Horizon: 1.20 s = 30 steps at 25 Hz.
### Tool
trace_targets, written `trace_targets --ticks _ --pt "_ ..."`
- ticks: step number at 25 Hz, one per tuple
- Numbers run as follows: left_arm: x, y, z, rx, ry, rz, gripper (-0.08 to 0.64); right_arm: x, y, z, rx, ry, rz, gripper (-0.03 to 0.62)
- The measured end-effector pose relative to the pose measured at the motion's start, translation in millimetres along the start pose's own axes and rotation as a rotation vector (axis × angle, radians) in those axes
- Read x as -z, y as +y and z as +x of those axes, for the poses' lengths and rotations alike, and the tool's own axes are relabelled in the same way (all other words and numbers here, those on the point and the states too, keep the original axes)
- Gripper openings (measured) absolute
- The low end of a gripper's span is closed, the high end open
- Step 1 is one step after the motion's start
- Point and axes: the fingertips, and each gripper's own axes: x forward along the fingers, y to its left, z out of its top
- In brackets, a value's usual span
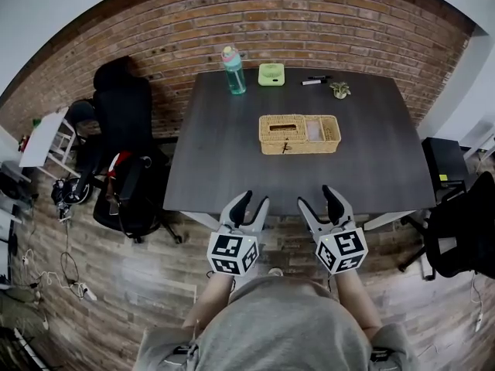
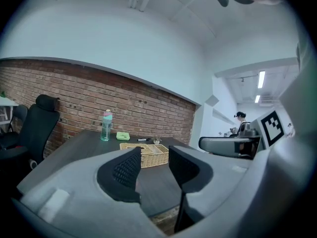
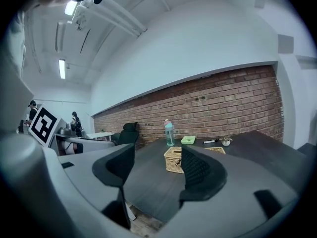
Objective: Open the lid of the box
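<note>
**Table** point(image 1: 224, 161): dark, rectangular, centre of the head view, its far edge against a brick wall point(image 1: 193, 29). The near edge runs across the lower middle, just beyond both gripper tips. A broad bare strip of tabletop lies between that edge and the box. The left third of the top is also bare.

**Box** point(image 1: 299, 134): a wicker oblong, centre of the table, slightly right of the midline, well apart from every edge.
- Left part: covered by a woven lid point(image 1: 281, 127) with a slot. The lid lies flat and shut, and a small dark fastening hangs at the front wall.
- Right part: open compartments. One holds something pale that cannot be made out.

**Far edge row**, left to right, all well behind the box:
- teal bottle point(image 1: 233, 70), upright
- green flat case point(image 1: 271, 74)
- marker point(image 1: 314, 81)
- small potted plant point(image 1: 339, 90)

**Left gripper** point(image 1: 255, 199): lower centre, short of the table edge. Its jaws stand moderately apart with nothing between them, and its own view sights the box through the gap.

**Right gripper** point(image 1: 315, 196): just beside the left one and level with it. Its jaws are spread wider and hold nothing.

**Surroundings**:
- black office chair point(image 1: 124, 107) off the table's left edge
- second dark chair point(image 1: 460, 234) at the lower right
- wooden floor point(image 1: 93, 300) open to the left
</note>
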Motion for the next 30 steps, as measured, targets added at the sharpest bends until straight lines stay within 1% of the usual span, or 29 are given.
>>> trace_targets --ticks 7,14,24,30 --pt "0 20 13 0.011 -0.001 -0.018 0.170 2 -6 22 0.018 0.008 -0.004 0.278" --pt "7 27 23 0.000 0.018 -0.032 0.170 9 -19 34 0.029 0.035 -0.012 0.278" --pt "14 56 58 -0.057 0.049 -0.044 0.170 20 -58 84 0.016 0.076 -0.037 0.278" --pt "13 72 91 -0.068 0.052 -0.055 0.170 30 -86 119 0.013 0.114 -0.074 0.278"
